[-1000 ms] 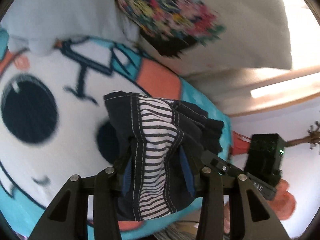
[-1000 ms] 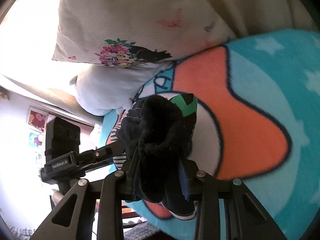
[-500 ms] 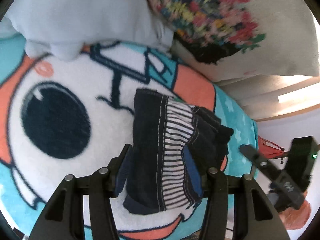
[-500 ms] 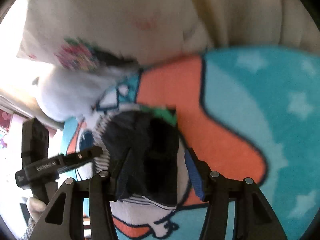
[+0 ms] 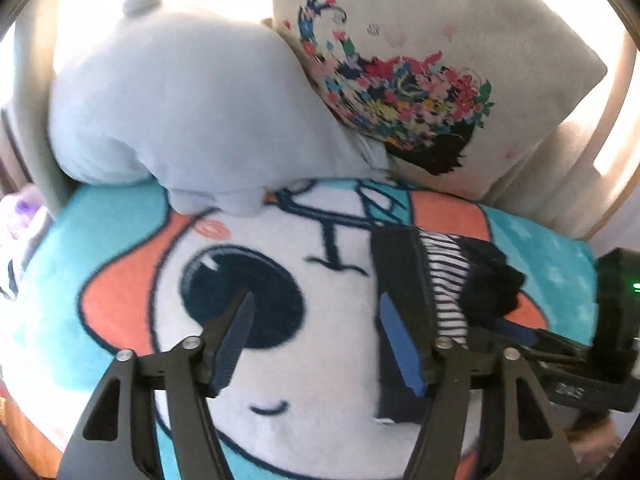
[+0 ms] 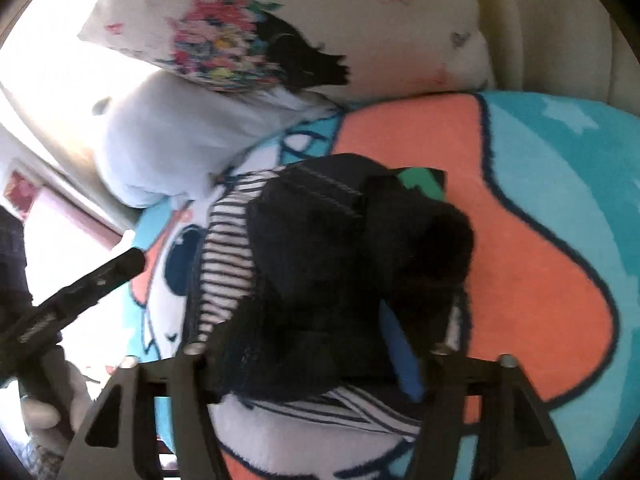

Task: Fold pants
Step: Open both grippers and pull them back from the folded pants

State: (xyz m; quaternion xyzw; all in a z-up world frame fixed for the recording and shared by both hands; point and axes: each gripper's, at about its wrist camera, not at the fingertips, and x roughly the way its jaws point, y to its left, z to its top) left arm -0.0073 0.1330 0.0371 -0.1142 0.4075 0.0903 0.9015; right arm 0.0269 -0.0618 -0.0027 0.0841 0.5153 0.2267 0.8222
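1. My left gripper (image 5: 316,338) stands wide open in the lower middle of the left wrist view, its blue-padded fingers (image 5: 398,344) well apart with nothing between them but the blanket (image 5: 120,300) below.
2. The pants (image 5: 404,280), dark navy with a black-and-white striped lining showing, lie in a bunched heap on that blanket at right of centre in the left wrist view. My left gripper's right finger sits just beside or over their left edge; I cannot tell if it touches.
3. In the right wrist view the pants (image 6: 320,280) fill the centre of the frame, a dark folded mass with the striped part at its left and a green tag (image 6: 420,182) poking out at its upper right.
4. My right gripper (image 6: 312,344) has its fingers set wide either side of the dark cloth. One blue pad (image 6: 400,352) shows at lower right against the fabric, while the left finger is hidden behind the heap. I cannot tell whether the jaws are pressing the cloth or merely straddling it.
5. The blanket (image 6: 540,280) is a plush one with turquoise, orange and white areas and a cartoon face; a big dark eye (image 5: 244,292) sits left of centre in the left wrist view.
6. Across the top of both views lean a pale blue pillow (image 5: 180,108) and a cream cushion (image 5: 420,60) with a flower print, the cushion to the right in the left wrist view.
7. My left gripper's black body (image 6: 76,292) shows at the left edge of the right wrist view.
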